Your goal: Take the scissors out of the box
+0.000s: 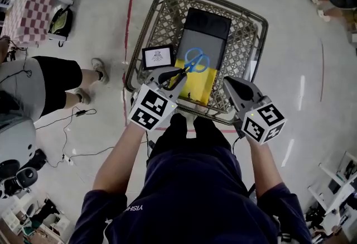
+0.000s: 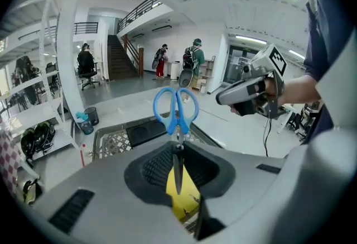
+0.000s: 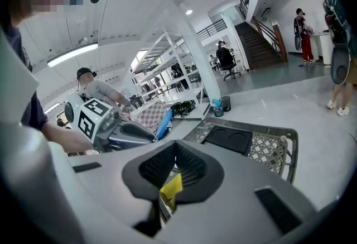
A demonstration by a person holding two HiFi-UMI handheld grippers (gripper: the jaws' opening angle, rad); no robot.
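L gripper [image 1: 170, 77] jaws are clamped on the closed blades of the blue-handled scissors [image 1: 195, 62]. In the L gripper view the thin blade sits pinched between the black ribbed pads, and the two blue loops stick out past the tips, pointing away from the person. From the head view the loops hang over the yellow end of the box [image 1: 206, 36]. I can't tell whether the scissors touch it.

R gripper [image 1: 239, 89] jaws are together w/ nothing between them. It hovers at the near right rim of the basket, beside the box and apart from the scissors.

The box is long w/ a black far end, grey middle and yellow near end. It lies lengthwise inside a wire-mesh basket [image 1: 146, 25] standing on a pale floor. A small black-framed card [image 1: 158, 57] sits at the basket's near left, just beside the L gripper.

Further out, a red line [image 1: 130, 8] runs along the floor left of the basket. Another person's legs [image 1: 83, 78] show at left, and a red-and-white checked cloth [image 1: 33, 11] is at far top left.
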